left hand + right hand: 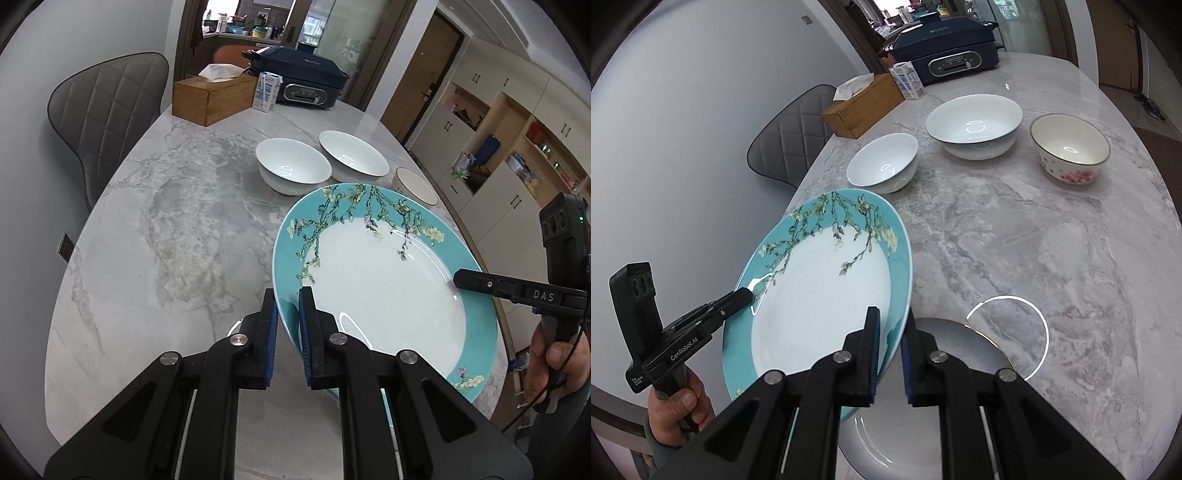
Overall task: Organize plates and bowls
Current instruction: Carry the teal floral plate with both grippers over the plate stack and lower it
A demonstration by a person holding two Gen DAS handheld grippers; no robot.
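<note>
Both grippers pinch the teal plate's (373, 284) rim: our left gripper (288, 328) on one edge, our right gripper (890, 350) opposite, jaws nearly closed. We hold it tilted above the table (1034, 229), over a white plate (953, 343) (probably its stacking mate), since two grips steady something wide; bowls (975, 125) wait beyond.

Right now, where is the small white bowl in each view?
Left wrist: the small white bowl is above centre, just beyond the teal plate, left of the wide white bowl.
Right wrist: it is at upper centre, above the plate.
Shared landmark: the wooden tissue box, behind the bowl in both views.
</note>
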